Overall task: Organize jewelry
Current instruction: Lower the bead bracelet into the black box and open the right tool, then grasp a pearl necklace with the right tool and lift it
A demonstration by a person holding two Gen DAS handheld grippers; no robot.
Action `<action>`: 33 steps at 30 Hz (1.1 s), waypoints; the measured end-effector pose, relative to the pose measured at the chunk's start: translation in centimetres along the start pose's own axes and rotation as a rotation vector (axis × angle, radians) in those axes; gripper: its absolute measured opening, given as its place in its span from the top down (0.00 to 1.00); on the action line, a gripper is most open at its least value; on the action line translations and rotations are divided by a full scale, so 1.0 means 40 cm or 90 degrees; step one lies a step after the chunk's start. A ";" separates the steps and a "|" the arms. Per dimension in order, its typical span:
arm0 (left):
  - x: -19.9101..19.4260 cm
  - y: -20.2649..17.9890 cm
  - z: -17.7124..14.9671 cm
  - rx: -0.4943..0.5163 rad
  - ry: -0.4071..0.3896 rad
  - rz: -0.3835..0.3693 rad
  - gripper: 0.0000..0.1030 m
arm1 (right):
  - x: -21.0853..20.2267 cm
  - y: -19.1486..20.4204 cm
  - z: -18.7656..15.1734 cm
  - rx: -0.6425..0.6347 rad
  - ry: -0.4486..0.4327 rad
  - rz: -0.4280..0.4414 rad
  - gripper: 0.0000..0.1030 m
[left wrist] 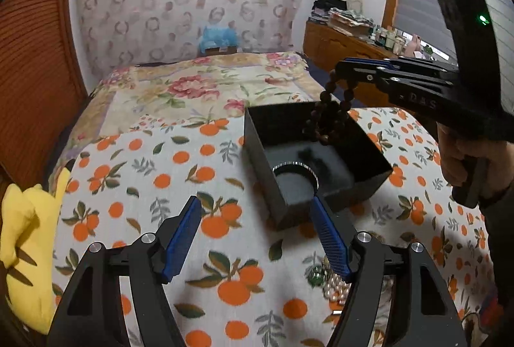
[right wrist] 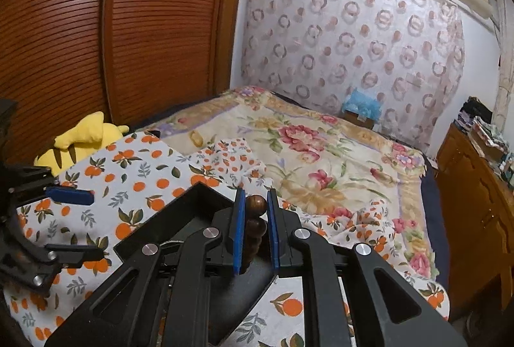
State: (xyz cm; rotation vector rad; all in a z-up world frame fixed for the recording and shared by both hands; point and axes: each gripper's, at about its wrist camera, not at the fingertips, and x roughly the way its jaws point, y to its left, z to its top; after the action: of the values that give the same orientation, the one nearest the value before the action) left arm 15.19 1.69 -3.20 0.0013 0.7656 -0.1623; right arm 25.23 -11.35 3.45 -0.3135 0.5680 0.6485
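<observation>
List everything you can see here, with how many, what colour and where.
Bead bracelet: one, dark brown, hanging from the right gripper over the box.
Box: one, black, open, on the orange-print cloth; a metal-rimmed round recess in its floor.
Pearl beads: a cluster, pale, on the cloth behind the left gripper's right finger.
Cloth: one, white with oranges, over the bed.
Floral blanket: one, cream and pink, farther along the bed.
Plush toy: one, yellow, at the bed's edge by the wardrobe.
Wardrobe: one, brown, slatted.
Dresser: one, wooden, cluttered on top.
Left gripper: black, blue fingers, open, near the box.
Right gripper: shut on the bracelet.
</observation>
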 end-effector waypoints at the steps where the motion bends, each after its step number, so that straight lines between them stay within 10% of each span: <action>1: -0.003 -0.002 -0.007 0.000 0.001 -0.001 0.35 | -0.003 0.004 -0.004 0.000 0.000 -0.001 0.82; 23: -0.130 -0.065 -0.200 0.001 0.004 -0.030 0.33 | -0.308 0.116 -0.322 0.091 0.015 -0.022 0.82; 33: -0.118 -0.084 -0.253 0.007 0.032 -0.034 0.33 | -0.296 0.145 -0.444 0.112 0.092 -0.025 0.82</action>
State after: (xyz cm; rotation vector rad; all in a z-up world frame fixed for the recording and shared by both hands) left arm 4.38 -0.33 -7.03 -0.0048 0.8156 -0.2170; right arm 6.72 -20.50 -4.47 -0.2071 0.7497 0.5366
